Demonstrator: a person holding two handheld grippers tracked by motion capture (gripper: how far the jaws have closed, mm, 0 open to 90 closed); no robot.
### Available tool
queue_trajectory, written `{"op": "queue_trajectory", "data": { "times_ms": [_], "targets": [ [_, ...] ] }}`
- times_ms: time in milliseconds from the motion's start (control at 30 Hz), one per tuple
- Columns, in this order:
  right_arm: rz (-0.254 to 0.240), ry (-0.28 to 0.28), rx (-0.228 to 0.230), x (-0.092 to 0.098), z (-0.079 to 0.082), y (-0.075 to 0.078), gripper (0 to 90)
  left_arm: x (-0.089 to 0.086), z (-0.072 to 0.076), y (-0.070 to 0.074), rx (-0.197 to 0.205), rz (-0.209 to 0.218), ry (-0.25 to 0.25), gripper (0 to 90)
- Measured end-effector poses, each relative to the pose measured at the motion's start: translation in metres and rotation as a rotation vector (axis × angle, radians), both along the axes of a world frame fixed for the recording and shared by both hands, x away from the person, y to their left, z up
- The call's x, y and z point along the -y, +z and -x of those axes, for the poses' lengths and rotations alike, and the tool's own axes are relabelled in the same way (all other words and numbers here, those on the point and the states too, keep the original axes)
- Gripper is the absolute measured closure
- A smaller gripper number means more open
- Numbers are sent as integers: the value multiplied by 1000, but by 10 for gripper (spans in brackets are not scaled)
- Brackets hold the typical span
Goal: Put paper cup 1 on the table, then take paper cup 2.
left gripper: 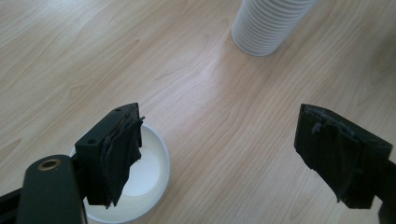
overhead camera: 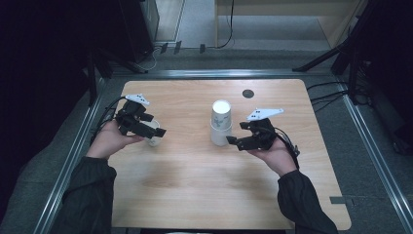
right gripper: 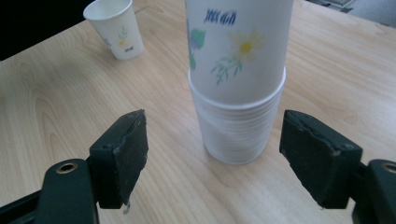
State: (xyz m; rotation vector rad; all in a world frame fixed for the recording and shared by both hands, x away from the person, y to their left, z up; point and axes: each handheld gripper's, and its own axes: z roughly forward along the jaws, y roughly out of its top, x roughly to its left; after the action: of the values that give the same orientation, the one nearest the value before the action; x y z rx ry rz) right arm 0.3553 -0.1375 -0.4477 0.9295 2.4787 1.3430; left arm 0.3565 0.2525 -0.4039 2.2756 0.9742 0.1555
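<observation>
My left fingers (left gripper: 116, 158) stand released, wide apart with nothing between the pads; one of them hangs over the rim of the single paper cup (left gripper: 140, 186), which stands upright on the tabletop (overhead camera: 195, 170) with its mouth up. In the high view my left gripper (overhead camera: 158, 131) sits just above that cup (overhead camera: 155, 139), the hand cupped beneath the tool body, palm up, forearm coming in from the lower left with the sleeve at the tabletop's near edge. My right fingers (right gripper: 121, 154) are released too, spread either side of the stack of cups (right gripper: 238, 93) but short of it, touching nothing. The right gripper (overhead camera: 233, 141) points inward at the base of the stack (overhead camera: 220, 123), close beside it, with the hand underneath and the wrist bent in from the lower right.
</observation>
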Motion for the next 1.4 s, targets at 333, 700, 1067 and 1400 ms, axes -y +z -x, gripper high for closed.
{"op": "queue_trajectory", "data": {
  "times_ms": [333,700,1067,1400],
  "targets": [
    [31,95,33,-9,-27,16,246,10,12,-5,14,53,-50,156],
    [124,231,35,-27,-55,40,224,21,33,-12,13,83,-115,156],
    [304,316,-13,-54,-74,55,214,32,41,-26,-11,94,-195,157],
    [400,320,-76,-70,-84,58,305,33,42,-35,-18,104,-226,165]
  ]
}}
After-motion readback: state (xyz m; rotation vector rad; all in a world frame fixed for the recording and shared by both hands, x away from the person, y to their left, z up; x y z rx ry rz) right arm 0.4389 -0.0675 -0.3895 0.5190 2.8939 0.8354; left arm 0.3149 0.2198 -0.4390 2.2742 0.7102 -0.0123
